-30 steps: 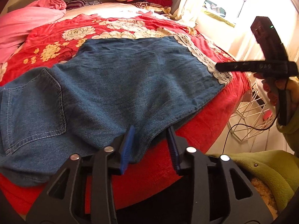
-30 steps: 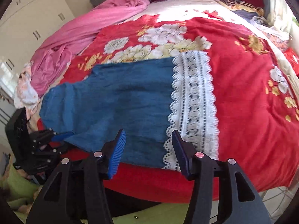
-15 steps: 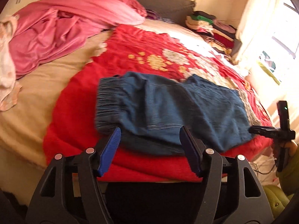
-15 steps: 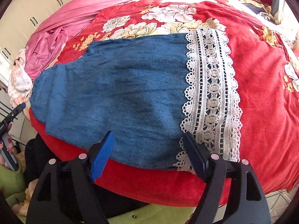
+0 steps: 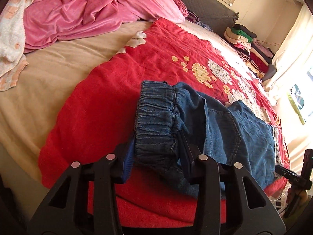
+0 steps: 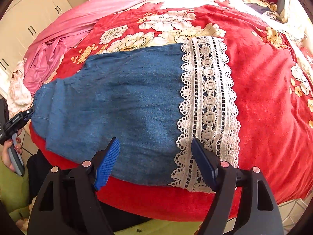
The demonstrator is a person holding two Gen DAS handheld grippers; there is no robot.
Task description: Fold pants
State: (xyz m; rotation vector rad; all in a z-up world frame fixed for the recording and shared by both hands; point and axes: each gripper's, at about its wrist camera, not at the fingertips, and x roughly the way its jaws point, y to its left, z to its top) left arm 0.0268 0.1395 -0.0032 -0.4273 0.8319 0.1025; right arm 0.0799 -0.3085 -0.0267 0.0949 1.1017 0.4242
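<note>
Blue denim pants (image 5: 244, 137) lie flat across a red flowered blanket, with their white lace hem (image 6: 209, 98) to the right. My left gripper (image 5: 156, 143) is at the gathered elastic waistband (image 5: 156, 105). Its jaws are closing, and the bunched waistband fills the gap and touches both pads. In the right wrist view that gripper (image 6: 21, 117) shows at the left edge, in a hand. My right gripper (image 6: 155, 143) stands open just above the pants (image 6: 127, 101) near the bed's front edge, one finger over denim, the other over the lace. Nothing is pinched there.
The red blanket (image 5: 97, 107) covers the bed. A crumpled pink blanket (image 5: 78, 9) lies at the far left, and folded clothes (image 5: 246, 43) are stacked by the headboard. White wardrobe doors (image 6: 29, 19) stand left. A white wire basket (image 6: 293, 205) sits on the floor at the right.
My left gripper has swung left along the pants from the near edge to the waistband, opened, then narrowed around it. My right gripper has opened wider and dropped closer over the hem.
</note>
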